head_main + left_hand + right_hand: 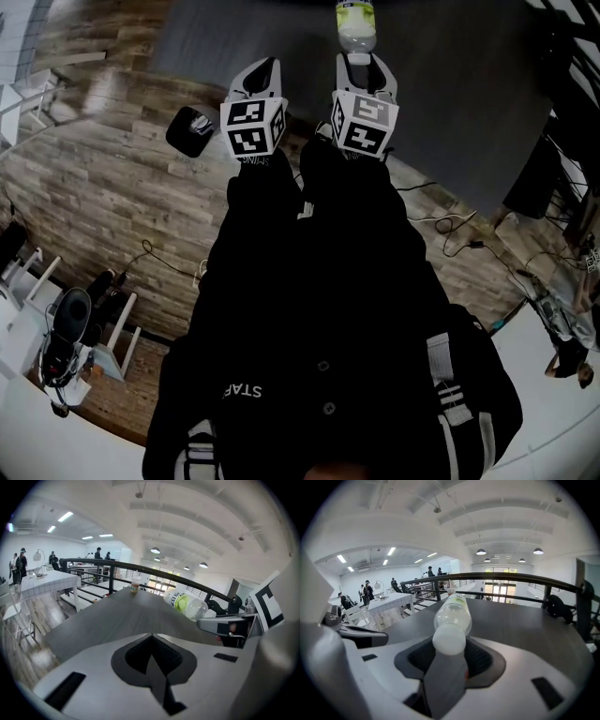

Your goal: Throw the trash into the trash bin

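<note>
Holding a clear plastic bottle in my right gripper. The jaws are clamped on its white capped end. The body, with its green and white label, points away from me over the gray table.

Head view: bottle sits at the far end of the right gripper, above the tabletop.

Left gripper: jaws together, nothing between them. It sits just beside the right one on the left, apart from the bottle.

A small cup stands at the table's far edge, by a dark railing. A small black object lies to the left on the wood floor; I cannot tell what it is.
</note>
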Action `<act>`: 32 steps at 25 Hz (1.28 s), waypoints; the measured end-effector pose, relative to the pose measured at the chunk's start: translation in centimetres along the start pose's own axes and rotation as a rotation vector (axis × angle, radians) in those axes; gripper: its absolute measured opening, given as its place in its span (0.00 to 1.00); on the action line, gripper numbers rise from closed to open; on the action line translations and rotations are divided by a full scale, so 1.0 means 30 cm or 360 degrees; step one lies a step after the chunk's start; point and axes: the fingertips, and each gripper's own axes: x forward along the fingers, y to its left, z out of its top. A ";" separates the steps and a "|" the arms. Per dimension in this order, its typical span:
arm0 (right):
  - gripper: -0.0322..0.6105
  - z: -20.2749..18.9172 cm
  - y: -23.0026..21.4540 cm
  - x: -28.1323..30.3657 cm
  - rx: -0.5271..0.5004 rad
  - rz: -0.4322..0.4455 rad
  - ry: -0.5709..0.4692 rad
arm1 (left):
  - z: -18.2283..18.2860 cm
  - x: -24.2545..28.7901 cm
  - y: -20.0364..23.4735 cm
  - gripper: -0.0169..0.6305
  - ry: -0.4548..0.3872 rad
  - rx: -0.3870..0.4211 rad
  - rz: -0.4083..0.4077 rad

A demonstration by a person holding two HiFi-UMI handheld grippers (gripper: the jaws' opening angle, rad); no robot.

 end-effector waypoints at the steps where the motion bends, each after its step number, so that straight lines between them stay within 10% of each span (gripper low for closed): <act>1: 0.36 0.006 0.039 0.008 -0.0019 0.0023 0.0000 | -0.002 -0.017 0.035 0.03 -0.0005 -0.0016 0.0020; 32: 0.36 -0.154 1.462 0.090 -0.0606 0.0894 0.0107 | -0.446 -0.748 1.100 0.03 -0.0102 -0.0692 0.0717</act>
